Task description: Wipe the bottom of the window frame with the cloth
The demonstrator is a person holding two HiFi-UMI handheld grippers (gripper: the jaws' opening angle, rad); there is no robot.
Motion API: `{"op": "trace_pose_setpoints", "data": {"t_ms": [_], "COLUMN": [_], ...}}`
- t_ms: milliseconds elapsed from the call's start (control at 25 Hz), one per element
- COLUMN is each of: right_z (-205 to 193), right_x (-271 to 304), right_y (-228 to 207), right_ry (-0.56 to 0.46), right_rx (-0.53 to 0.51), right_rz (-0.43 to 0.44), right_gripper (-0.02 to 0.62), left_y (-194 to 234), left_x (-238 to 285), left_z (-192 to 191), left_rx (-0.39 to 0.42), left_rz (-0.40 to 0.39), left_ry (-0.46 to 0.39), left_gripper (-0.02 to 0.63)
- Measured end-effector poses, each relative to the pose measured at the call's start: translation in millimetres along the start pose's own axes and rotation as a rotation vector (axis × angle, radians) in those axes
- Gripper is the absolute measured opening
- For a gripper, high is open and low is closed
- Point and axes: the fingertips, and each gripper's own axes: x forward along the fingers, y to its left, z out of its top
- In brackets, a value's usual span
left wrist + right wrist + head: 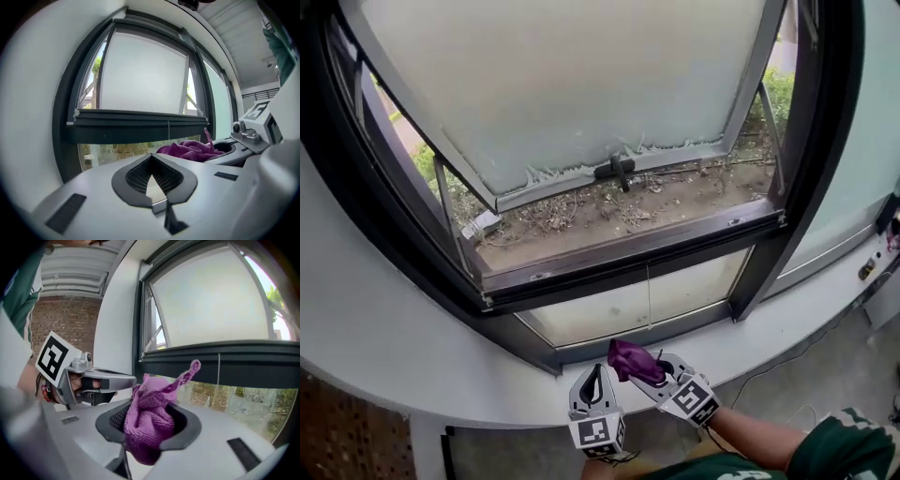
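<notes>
Below the dark metal window frame (628, 251), the right gripper (652, 367) is pinching a soft, light-looking purple knitted cloth (150, 423) mid-bunch; the left gripper (152, 161) is idling closed, empty.

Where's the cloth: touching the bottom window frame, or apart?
Apart. Head view: cloth, clamped in the right claw, sits over the white sill, well short of the bottom frame.

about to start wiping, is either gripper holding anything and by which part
The right gripper holds the purple cloth, clamped across its bunched middle; a twisted corner sticks up past the jaws. The left gripper is shut on nothing.
</notes>
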Motion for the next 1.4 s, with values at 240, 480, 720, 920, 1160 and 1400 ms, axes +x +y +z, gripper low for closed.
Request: {"op": "trace_pose_setpoints", "data": {"t_ms": [240,480,720,920,1160,1400], "right_z": [35.4,77.3,85.8,94.3,85.9,82.4], "right_x": [-54.5,-109.2,-140.5,-162.6,-179.6,-184.7], "right_y": [-27.3,-43.6,-46.8,-53.1,-49.3,-51.4], "right_ry": [-0.077,-0.178,-0.204,-0.243,-0.262,-0.274], "right_rx": [0.056,0.052,0.014,0.024,0.003,0.007], "right_rz": [-0.086,-0.148,-0.189,-0.229,-0.241,-0.268], "right_gripper": [0.152,0.153,0.153,0.153,0.152,0.153], "left_y": [-47.6,-97.6,-119.3,-128.1,-134.8,-135.1], "left_x": [4.1,-9.3,-25.8,-34.9,-48.4,-48.5], "left_z": [62.6,107.2,121.9,128.4,131.8,124.7], "left_rx": [0.060,0.113,0.116,0.151,0.192,0.235], "left_rz": [-0.113,-0.216,-0.252,-0.268,-0.295,-0.292], "left_ry": [-0.068,-0.138,-0.151,-0.178,-0.194,-0.180], "left_gripper": [0.008,0.008,0.008,0.008,0.008,0.008]}}
